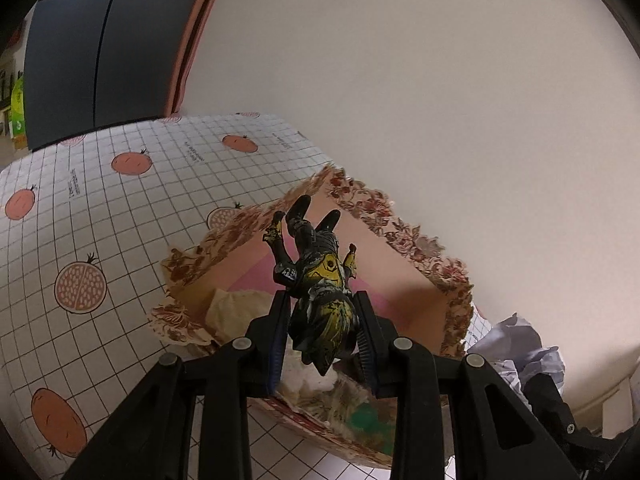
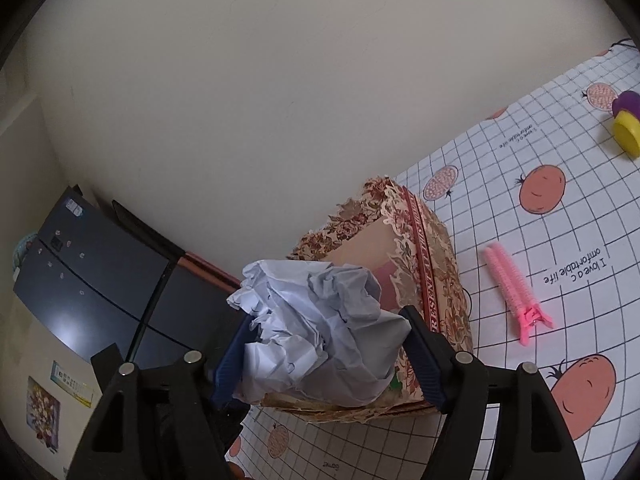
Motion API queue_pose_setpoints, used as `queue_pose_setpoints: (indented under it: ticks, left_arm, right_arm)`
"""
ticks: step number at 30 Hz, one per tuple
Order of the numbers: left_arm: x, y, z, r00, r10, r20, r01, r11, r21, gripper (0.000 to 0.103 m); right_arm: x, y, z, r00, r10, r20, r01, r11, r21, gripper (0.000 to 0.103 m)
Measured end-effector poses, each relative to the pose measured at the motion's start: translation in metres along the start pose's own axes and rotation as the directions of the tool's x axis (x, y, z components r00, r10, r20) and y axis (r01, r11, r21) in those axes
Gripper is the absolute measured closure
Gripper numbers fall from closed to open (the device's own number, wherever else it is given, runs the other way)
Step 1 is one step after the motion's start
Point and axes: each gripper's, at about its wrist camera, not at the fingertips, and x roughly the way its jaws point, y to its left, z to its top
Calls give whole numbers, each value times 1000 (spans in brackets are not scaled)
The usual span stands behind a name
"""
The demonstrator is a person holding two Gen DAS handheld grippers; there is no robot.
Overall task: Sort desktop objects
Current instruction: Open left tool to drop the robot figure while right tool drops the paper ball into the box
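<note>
above the open floral box (image 1: 416,248) near the surface's far edge, the left hand-held gripper (image 1: 322,320) clamps a black-and-yellow toy figure (image 1: 320,280). beside it, the right hand-held gripper (image 2: 320,344), jaws wide, brackets a crumpled paper ball (image 2: 316,320) that fills the gap.

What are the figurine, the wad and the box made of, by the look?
Figurine: likely hard moulded plastic, black with worn yellow paint, slight sheen.
Wad: white paper, matte, sharp crumple creases.
Box: seemingly printed cardboard, floral pattern, plain tan inside, ragged torn rim.
</note>
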Motion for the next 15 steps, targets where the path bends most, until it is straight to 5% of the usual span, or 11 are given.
queue_pose_setpoints:
  ticks: [15]
  left_arm:
    - [7,3,-3,999,28,-32,-28,1000,1,70]
  right_arm:
    - [3,-3,-2,999,-6,-31,5,1000,-22,14]
